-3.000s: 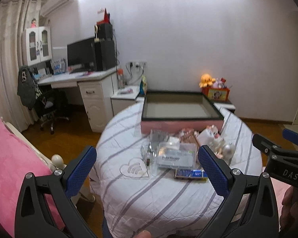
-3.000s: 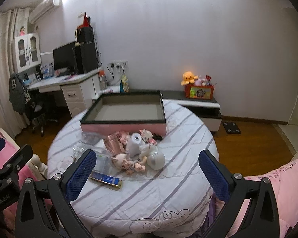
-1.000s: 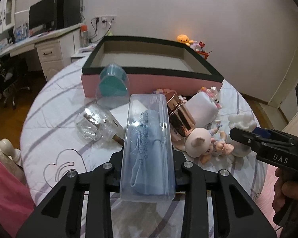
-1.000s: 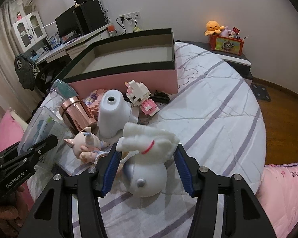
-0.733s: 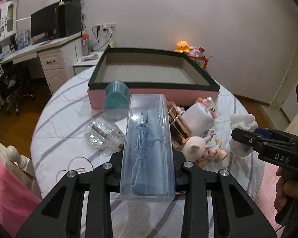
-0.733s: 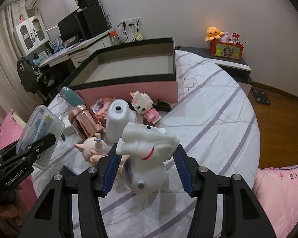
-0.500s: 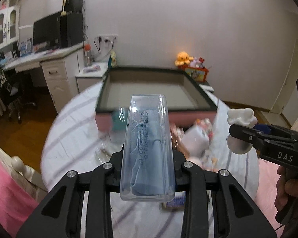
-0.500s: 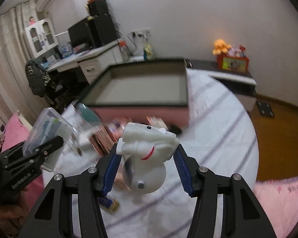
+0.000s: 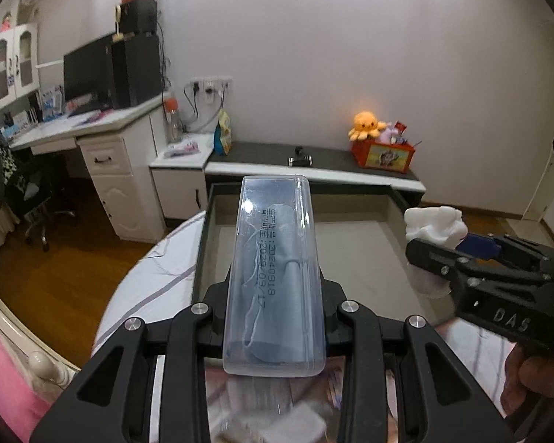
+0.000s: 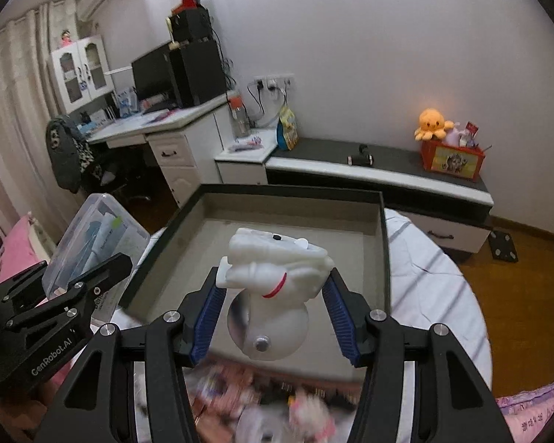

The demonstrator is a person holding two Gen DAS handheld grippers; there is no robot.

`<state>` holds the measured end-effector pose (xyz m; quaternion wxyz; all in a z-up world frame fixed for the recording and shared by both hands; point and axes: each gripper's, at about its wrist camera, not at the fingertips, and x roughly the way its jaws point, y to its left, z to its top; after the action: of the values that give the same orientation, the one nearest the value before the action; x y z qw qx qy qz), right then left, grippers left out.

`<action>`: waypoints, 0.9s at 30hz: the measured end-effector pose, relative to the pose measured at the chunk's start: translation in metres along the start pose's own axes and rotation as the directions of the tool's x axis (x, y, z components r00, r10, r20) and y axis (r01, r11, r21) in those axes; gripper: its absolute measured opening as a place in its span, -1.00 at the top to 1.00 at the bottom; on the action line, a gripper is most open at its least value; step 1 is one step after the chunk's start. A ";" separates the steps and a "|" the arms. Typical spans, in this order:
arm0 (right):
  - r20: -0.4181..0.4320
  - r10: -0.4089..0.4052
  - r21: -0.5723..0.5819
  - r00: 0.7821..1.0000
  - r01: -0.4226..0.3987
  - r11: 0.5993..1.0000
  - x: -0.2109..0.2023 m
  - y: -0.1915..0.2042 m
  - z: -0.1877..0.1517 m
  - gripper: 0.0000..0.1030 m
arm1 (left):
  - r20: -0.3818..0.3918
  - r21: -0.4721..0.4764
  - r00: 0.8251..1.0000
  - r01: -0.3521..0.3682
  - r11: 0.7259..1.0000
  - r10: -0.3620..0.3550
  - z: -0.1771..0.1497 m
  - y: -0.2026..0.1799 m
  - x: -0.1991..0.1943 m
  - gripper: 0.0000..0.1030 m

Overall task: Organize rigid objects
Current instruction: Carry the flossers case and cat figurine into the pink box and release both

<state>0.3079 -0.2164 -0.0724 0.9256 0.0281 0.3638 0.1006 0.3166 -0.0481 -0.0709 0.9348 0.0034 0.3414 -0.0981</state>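
A round table [image 10: 443, 295] draped in a white cloth with grey stripes is seen below both cameras, and on it a large shallow open box [image 10: 382, 243] with a dark rim and a bare pale floor is set; a pink outer wall cannot be made out here. Behind the table a white desk [image 10: 173, 125] carrying a dark monitor [image 10: 149, 72] and black speakers is placed against the wall, and beside it a low dark-topped cabinet [image 10: 387, 170] is run along the wall, with a red toy bin [image 10: 452, 160] and an orange plush octopus [image 10: 432, 122] at its far end. The left gripper [image 9: 273, 317] is closed tight on a clear plastic case [image 9: 273, 277], which is held lengthwise between the black fingers, raised above the near wall of the box, with a bluish item and printed date digits visible through the lid. The right gripper [image 10: 273, 317] is closed partway on a white animal figurine [image 10: 273, 277] with a red collar and a rounded base, gripped between the blue ribbed pads [image 10: 207, 313] and held in the air above the near part of the box floor. The remaining small objects on the cloth below the grippers are blurred and cannot be identified
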 end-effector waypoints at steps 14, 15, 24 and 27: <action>-0.185 -0.064 0.023 0.981 0.069 0.997 0.086 -0.023 -0.003 -0.26 | -0.161 0.017 0.987 -0.022 1.000 0.024 0.006 -0.001 0.085 -0.61; -0.195 -0.059 0.028 0.979 0.066 0.997 0.088 -0.024 -0.004 -0.37 | -0.135 0.020 0.990 -0.039 0.999 0.041 0.005 -0.001 0.078 -0.65; -0.118 -0.022 0.113 0.993 0.035 0.993 0.049 -0.032 0.000 -0.67 | 0.064 -0.034 0.996 -0.061 0.998 0.063 0.004 0.021 -0.008 -1.00; -0.047 -0.020 0.142 0.999 0.026 0.990 0.020 -0.031 0.003 -0.67 | 0.123 -0.065 0.989 -0.078 0.995 0.086 0.000 0.029 -0.044 -1.00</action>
<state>0.3292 -0.2422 -0.0875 0.9138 0.0876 0.3915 0.0642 0.2888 -0.0114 -0.0447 0.9573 -0.0168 0.2843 -0.0495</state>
